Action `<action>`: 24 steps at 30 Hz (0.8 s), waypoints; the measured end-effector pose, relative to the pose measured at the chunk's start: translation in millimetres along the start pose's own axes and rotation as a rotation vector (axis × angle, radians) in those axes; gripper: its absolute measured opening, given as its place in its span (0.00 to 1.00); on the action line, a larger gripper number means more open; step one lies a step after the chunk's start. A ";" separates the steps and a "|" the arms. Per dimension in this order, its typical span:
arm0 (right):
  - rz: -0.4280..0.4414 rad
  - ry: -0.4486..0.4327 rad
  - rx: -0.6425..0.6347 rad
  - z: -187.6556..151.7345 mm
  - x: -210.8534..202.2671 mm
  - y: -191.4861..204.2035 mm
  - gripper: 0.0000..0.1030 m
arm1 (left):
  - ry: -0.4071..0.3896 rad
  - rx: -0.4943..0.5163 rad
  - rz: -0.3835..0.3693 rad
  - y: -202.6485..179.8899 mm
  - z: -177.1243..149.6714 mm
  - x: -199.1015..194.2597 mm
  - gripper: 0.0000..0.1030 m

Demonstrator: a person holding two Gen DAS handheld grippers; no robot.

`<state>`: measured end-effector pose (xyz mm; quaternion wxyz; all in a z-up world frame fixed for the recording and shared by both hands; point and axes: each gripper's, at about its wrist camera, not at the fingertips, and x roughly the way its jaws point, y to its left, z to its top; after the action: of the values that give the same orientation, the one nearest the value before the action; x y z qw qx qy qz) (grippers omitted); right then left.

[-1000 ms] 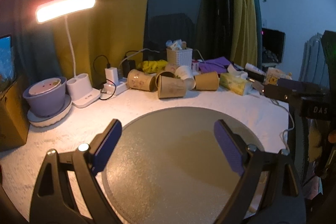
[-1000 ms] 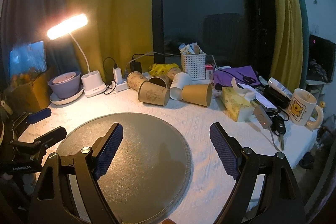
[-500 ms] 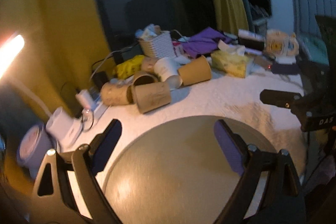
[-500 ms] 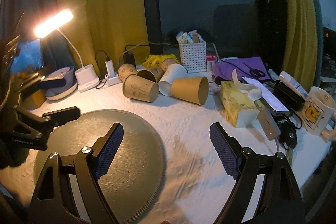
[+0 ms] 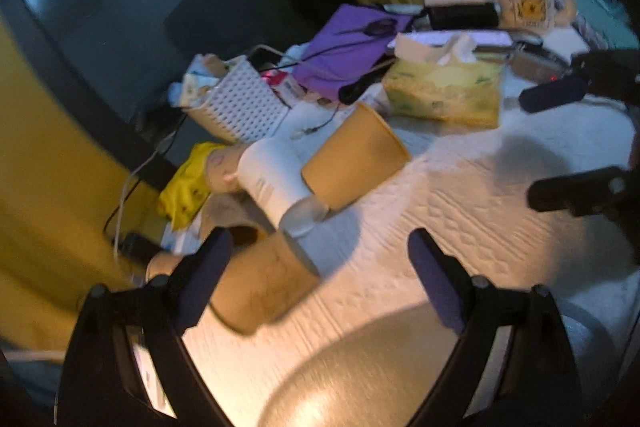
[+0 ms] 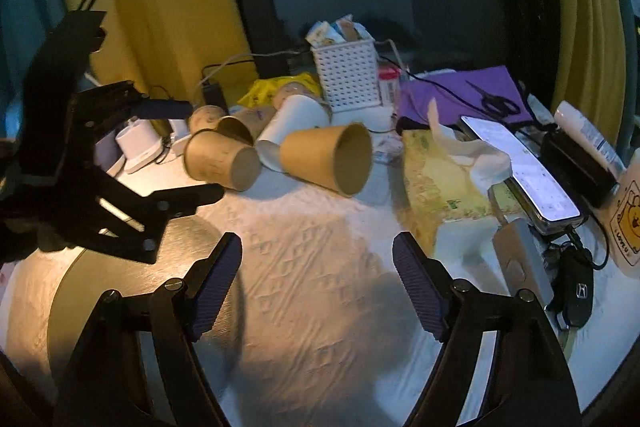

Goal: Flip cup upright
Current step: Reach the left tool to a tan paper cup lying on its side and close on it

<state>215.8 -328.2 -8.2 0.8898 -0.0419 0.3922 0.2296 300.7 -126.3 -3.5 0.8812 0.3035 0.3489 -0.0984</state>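
Observation:
Several paper cups lie on their sides in a cluster on the white cloth. A plain brown cup lies with its mouth toward the right wrist camera. A white cup lies beside it. A printed brown cup lies left of them. My left gripper is open and empty, tilted, its left finger close to the printed cup. My right gripper is open and empty, a short way in front of the plain brown cup.
A round grey metal tray lies at the near left. A white basket, yellow tissue pack, phone, car key, purple folder and bear mug crowd the back and right.
Both grippers have moved forward and right toward the cups. The left gripper has rolled, so its view is tilted. The cups appear larger; none has moved.

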 end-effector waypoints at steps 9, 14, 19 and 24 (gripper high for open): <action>0.001 0.022 -0.014 16.4 19.8 -16.1 0.79 | 0.014 0.119 -0.040 1.2 34.0 52.0 0.88; 0.006 0.033 0.003 17.4 26.1 -22.6 0.79 | 0.028 0.219 -0.071 -8.9 49.2 76.9 0.88; 0.019 0.038 0.017 17.0 28.5 -25.1 0.79 | 0.065 0.296 -0.103 -22.4 56.8 102.2 0.88; 0.014 0.042 0.021 14.5 26.4 -25.0 0.79 | 0.074 0.276 -0.116 -23.8 58.9 113.2 0.68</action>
<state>252.2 -336.9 -19.8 0.8802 -0.0348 0.4133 0.2308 407.8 -176.4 -57.2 0.8106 0.4044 0.3812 -0.1848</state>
